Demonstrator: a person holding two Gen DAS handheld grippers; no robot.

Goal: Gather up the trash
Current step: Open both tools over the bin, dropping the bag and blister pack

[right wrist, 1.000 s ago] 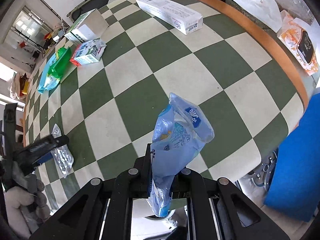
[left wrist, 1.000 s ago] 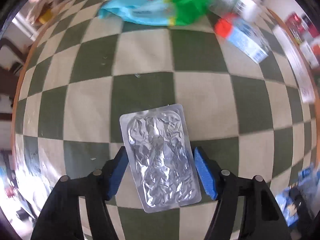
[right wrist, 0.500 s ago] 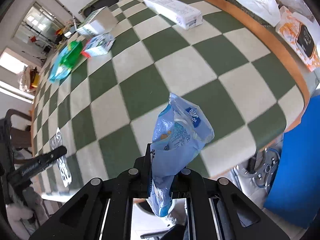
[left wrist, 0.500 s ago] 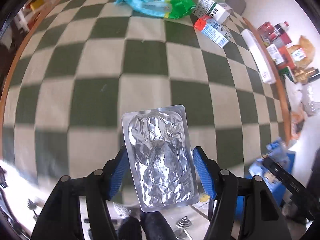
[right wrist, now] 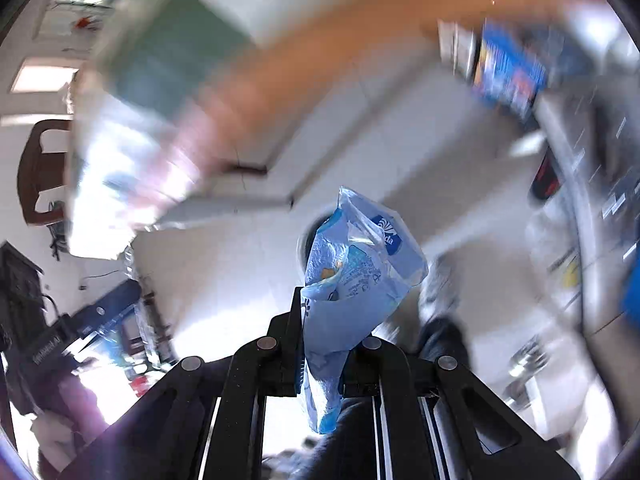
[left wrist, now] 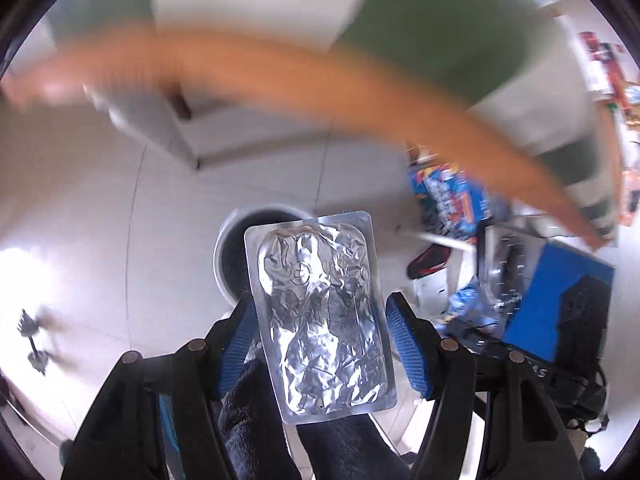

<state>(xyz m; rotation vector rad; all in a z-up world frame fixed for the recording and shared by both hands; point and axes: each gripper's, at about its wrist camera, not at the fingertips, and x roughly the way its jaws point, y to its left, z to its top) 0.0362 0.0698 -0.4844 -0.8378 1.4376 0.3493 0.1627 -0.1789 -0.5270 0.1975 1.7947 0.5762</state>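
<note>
1. Left gripper [left wrist: 320,328]: blue pads [left wrist: 404,344] clamped on the long edges of a flat silver foil blister tray [left wrist: 316,308]. The tray's long axis runs along the fingers and sticks out forward past the tips.
2. Right gripper [right wrist: 320,360]: jaws nearly together, pinching the lower part of a crumpled light-blue plastic wrapper [right wrist: 352,276]. The rest of the wrapper stands up ahead of the fingers.
3. Both grippers point steeply down at the pale tiled floor [left wrist: 120,240], off the orange-edged table [left wrist: 360,92], whose edge is badly blurred in both views.
4. Key relation: a round white-rimmed bin with a dark interior [left wrist: 228,256] sits on the floor. In the left wrist view it lies directly behind the tray's far end, so the tray already lines up over the opening. In the right wrist view a curved white rim [right wrist: 304,240] peeks out behind the wrapper's left edge; probably the same bin.
5. Judgement: the left looks nearer to lined up, so releasing it first is likely; a tray this flat could catch on the rim if dropped off-centre.
6. Right gripper's body [left wrist: 520,356] shows just right of the left, with the wrapper on it.
</note>
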